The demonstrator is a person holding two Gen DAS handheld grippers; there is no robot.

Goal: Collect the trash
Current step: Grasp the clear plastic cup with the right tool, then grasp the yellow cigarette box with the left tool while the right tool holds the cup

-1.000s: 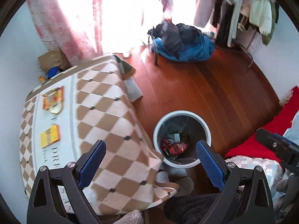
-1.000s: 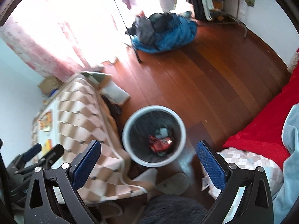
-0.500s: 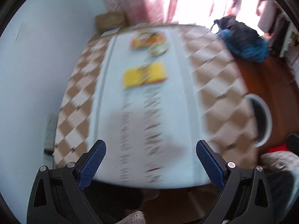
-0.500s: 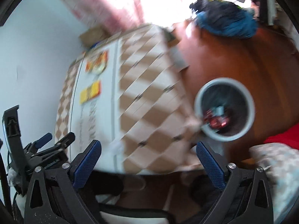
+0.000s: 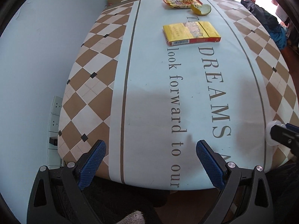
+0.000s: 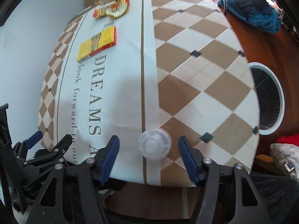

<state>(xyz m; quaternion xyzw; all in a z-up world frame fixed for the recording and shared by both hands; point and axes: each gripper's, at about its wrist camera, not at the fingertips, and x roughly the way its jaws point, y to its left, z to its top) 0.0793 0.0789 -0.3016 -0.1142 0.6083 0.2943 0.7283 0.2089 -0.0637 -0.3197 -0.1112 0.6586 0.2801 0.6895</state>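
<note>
Both jaws are spread wide and empty. A clear plastic lid (image 6: 154, 144) is framed between the right gripper (image 6: 147, 155) fingers, untouched, near the table (image 6: 196, 59) edge. The left gripper (image 5: 150, 165) is held over printed cloth.

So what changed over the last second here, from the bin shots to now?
Both hand-held grippers swung from above the trash bin back over the table. The right hand-held gripper now brackets a clear plastic cup, jaws open, not gripping; the left hand-held gripper is open and empty. The yellow box and snack wrappers haven't moved.
</note>
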